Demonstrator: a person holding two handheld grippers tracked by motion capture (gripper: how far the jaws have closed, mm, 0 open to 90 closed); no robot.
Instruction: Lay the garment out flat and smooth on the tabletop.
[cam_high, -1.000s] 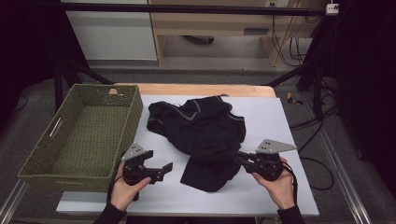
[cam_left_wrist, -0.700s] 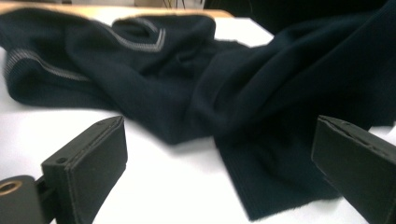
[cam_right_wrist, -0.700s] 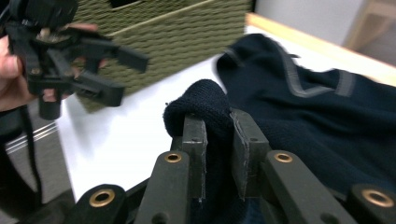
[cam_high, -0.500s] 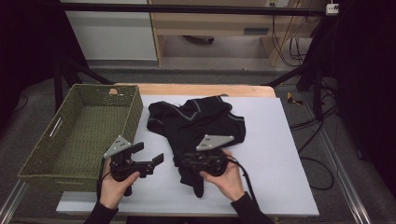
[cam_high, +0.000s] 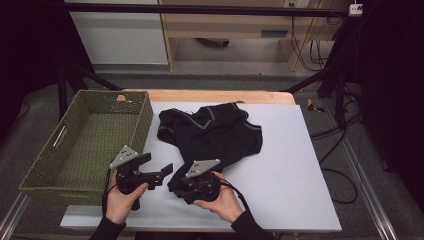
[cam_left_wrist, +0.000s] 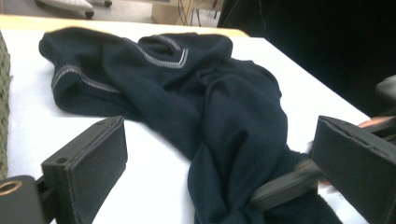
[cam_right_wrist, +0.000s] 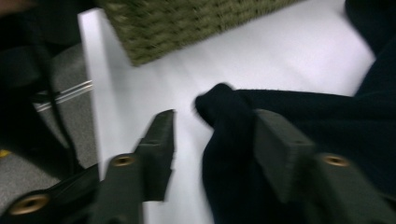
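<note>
- Right claw (cam_high: 176, 184) jaws just opening, dark garment (cam_high: 212, 132) fold between them, near the counter's (cam_high: 295, 170) front edge.
- Left claw (cam_high: 160, 172) open, empty, beside basket (cam_high: 75, 150).

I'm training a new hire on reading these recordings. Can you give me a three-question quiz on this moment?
1. True or false: the dark garment lies inside the woven basket.
2. On which side of the garment does the basket stand in the high view?
3. The right gripper has its fingers: A) clamped shut on the basket rim, B) apart, with the garment's end between them, C) holding a cup.

Key:
1. False; it lies on the white table top.
2. The left.
3. B; its jaws have just been opening.
</note>
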